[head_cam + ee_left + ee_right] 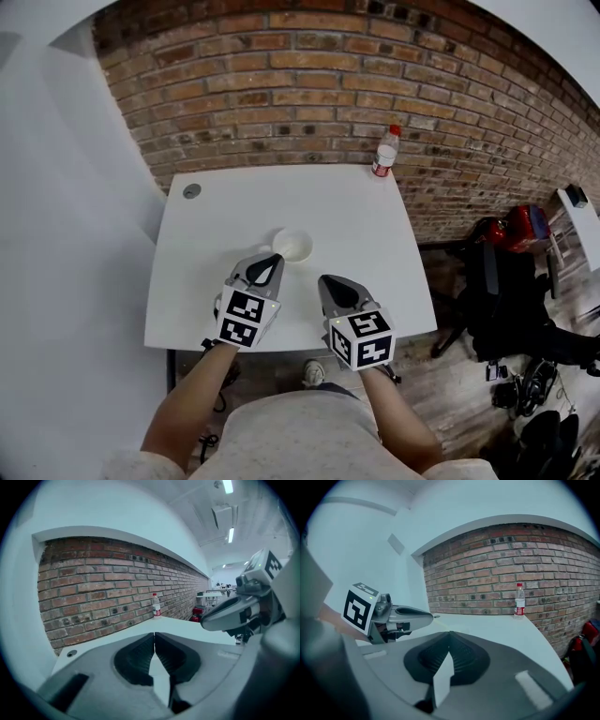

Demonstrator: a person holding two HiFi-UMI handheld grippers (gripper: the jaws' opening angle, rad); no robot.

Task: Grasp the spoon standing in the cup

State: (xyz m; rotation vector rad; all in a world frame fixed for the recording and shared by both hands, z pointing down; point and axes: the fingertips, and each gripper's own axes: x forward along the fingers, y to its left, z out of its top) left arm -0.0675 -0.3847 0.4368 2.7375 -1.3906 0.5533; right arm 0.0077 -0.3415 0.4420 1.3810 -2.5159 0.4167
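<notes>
A small white cup [292, 246] stands near the middle of the white table [366, 234]. I cannot make out a spoon in it. My left gripper [274, 256] hovers just left of the cup, its tips close to the rim; its jaws are shut with nothing between them [153, 634]. My right gripper [324, 279] is lower and to the right of the cup, clear of it, jaws also shut and empty [449, 633]. The cup is hidden in both gripper views. Each gripper view shows the other gripper alongside: the right gripper [234, 613] and the left gripper [405, 616].
A clear water bottle with a red cap [384, 151] stands at the table's far right edge by the brick wall [309, 84]. A round cable hole [191, 190] sits at the far left corner. Red and black bags [516, 230] and a chair lie on the floor at right.
</notes>
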